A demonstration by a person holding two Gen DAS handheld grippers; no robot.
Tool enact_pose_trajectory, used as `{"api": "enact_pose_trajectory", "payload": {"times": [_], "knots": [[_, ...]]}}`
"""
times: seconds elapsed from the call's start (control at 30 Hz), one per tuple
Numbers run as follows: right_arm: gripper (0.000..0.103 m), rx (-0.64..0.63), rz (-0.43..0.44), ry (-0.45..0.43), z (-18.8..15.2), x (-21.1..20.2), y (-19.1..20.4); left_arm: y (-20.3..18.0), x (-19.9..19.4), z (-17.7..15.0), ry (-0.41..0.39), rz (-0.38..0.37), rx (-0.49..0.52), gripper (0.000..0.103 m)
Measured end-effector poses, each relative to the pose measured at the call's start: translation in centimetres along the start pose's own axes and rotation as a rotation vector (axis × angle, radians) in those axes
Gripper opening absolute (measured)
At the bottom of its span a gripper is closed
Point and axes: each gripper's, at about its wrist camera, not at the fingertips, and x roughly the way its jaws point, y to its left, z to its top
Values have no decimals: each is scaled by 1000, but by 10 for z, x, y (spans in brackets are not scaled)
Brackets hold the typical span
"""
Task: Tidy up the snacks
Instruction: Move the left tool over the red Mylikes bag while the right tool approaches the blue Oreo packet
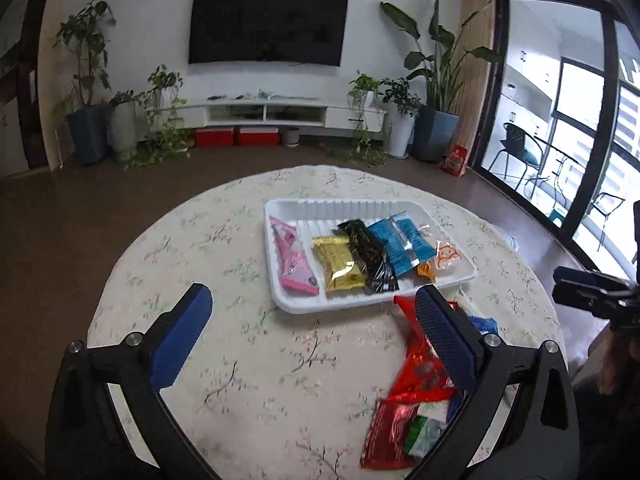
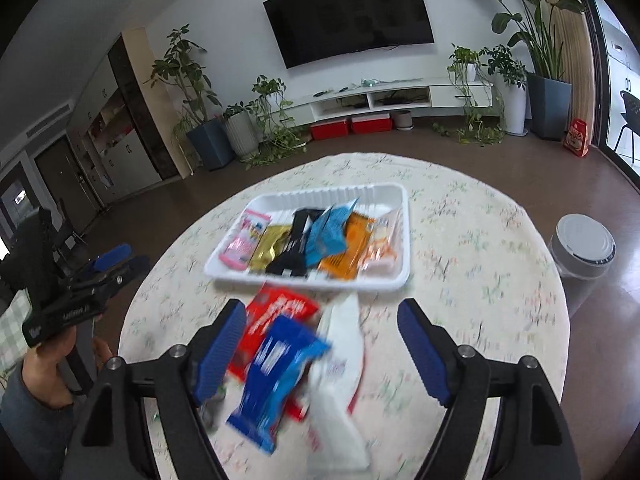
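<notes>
A white tray (image 1: pixel 332 207) on the round table holds pink (image 1: pixel 294 260), gold (image 1: pixel 338 264), black (image 1: pixel 370 258), blue (image 1: pixel 400 240) and orange (image 1: pixel 440 258) snack packets in a row. The tray also shows in the right wrist view (image 2: pixel 394 280). Loose packets lie in front of it: a red one (image 1: pixel 416 360), and in the right wrist view a blue one (image 2: pixel 276 376), a white one (image 2: pixel 340 376) and a red one (image 2: pixel 276 312). My left gripper (image 1: pixel 312 320) is open and empty above the table. My right gripper (image 2: pixel 320 344) is open, straddling the loose blue and white packets.
The table (image 1: pixel 240 380) has a floral cloth. A white round robot vacuum dock (image 2: pixel 582 246) stands on the floor at the right. The left gripper (image 2: pixel 116 264) shows at the left of the right wrist view. Plants and a TV stand line the far wall.
</notes>
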Motion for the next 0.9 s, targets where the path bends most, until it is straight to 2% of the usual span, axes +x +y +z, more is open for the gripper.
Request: {"api": "enact_pose_trajectory", "payload": {"times": [0.07, 0.13, 0.23, 0.3, 0.37, 0.63, 0.9], "knots": [[80, -2, -19, 10, -18, -5, 10, 12, -10, -14, 48, 20, -84, 103], [80, 17, -34, 15, -34, -7, 18, 26, -21, -29, 58, 9, -171, 103], [77, 78, -33, 44, -49, -4, 22, 38, -30, -46, 76, -1, -223, 103], [70, 98, -29, 76, -55, 3, 25, 37, -32, -52, 98, -7, -206, 103], [67, 113, -32, 103, -58, 10, 29, 33, -35, -54, 101, -20, -190, 103], [65, 103, -33, 136, -65, 30, 46, 6, -29, -53, 125, -72, -118, 103], [56, 95, -64, 198, -62, 63, 51, 4, -18, -52, 149, -64, -97, 103]]}}
